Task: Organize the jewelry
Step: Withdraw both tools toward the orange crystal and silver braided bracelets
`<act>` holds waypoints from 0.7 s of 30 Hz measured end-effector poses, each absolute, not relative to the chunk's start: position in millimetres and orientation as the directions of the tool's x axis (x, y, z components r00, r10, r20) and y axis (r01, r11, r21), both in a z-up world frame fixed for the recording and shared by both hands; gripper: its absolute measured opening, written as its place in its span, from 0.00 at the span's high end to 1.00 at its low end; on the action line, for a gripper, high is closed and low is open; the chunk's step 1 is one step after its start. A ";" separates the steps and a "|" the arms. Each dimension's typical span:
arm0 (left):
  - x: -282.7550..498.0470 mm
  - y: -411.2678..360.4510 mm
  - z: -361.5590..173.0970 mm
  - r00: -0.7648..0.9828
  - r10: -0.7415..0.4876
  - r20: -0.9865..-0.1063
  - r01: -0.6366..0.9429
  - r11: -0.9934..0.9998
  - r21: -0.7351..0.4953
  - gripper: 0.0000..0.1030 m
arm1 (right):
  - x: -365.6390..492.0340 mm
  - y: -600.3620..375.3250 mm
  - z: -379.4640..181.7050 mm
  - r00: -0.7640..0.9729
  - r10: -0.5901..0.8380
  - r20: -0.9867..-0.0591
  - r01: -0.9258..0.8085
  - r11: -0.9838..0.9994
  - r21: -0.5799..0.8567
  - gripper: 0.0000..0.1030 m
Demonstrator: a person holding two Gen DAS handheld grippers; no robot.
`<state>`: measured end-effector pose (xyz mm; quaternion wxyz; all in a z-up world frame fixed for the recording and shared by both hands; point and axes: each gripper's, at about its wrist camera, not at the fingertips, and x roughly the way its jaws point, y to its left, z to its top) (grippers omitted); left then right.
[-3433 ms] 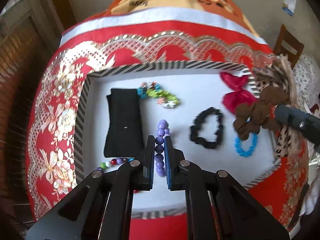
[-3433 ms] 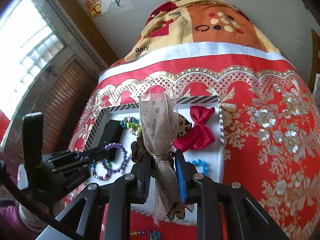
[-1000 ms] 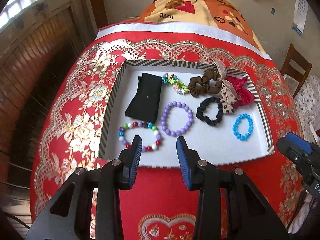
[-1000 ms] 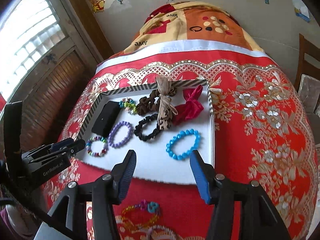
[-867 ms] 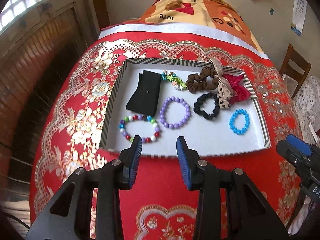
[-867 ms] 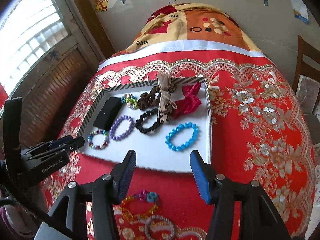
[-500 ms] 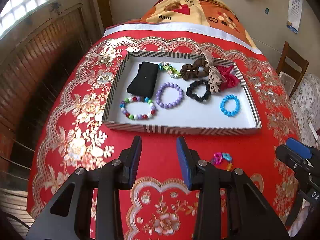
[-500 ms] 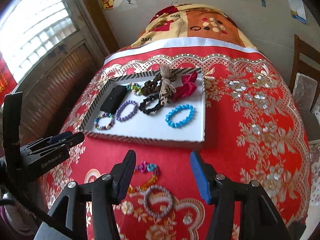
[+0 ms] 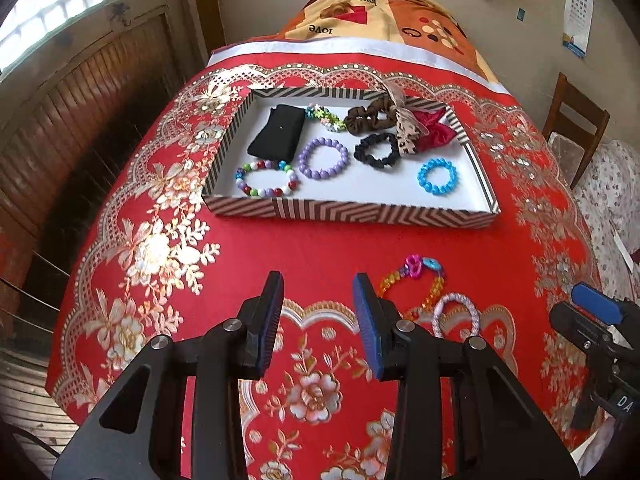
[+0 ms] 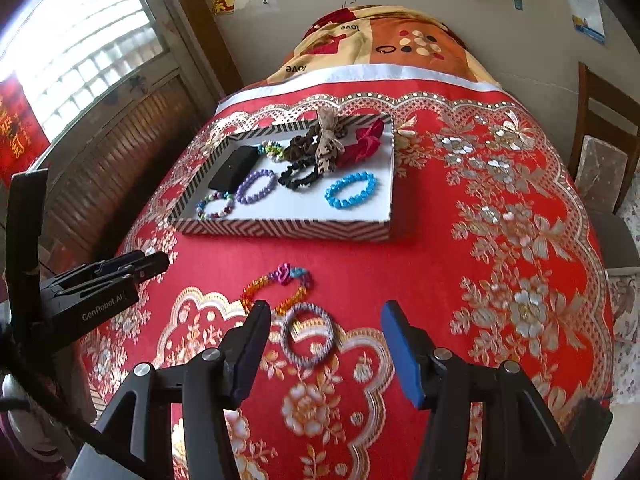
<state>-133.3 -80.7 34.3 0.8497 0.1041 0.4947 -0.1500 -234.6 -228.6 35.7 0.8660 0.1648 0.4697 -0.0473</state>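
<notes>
Red, gold-flowered tablecloth bearing a zigzag-striped shallow tray of bracelets and scrunchies. Rainbow bead bracelet and grey striped hair tie lie outside, nearer. Left gripper and right gripper: jaws parted, empty.

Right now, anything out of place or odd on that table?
Yes: two pieces lie outside the striped tray, on the red tablecloth in front of it: a multicolour chain bracelet and a striped hair tie, touching. Everything else sits in the tray. Nothing looks spilled or damaged.
</notes>
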 end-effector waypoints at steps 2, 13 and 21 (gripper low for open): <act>-136.5 -79.9 33.6 0.459 -0.156 -0.875 0.359 0.933 0.022 0.66 | -241.9 -228.9 33.5 0.549 0.075 -0.833 0.239 0.940 0.242 0.46; -131.1 -73.5 0.4 0.301 -0.258 -0.918 0.371 0.918 -0.137 0.60 | -254.2 -227.7 5.0 0.505 0.118 -0.855 0.229 0.937 0.264 0.46; -115.5 -90.3 -24.7 0.233 -0.258 -0.938 0.397 0.906 -0.150 0.56 | -229.2 -216.9 -27.5 0.473 0.136 -0.870 0.205 0.944 0.259 0.46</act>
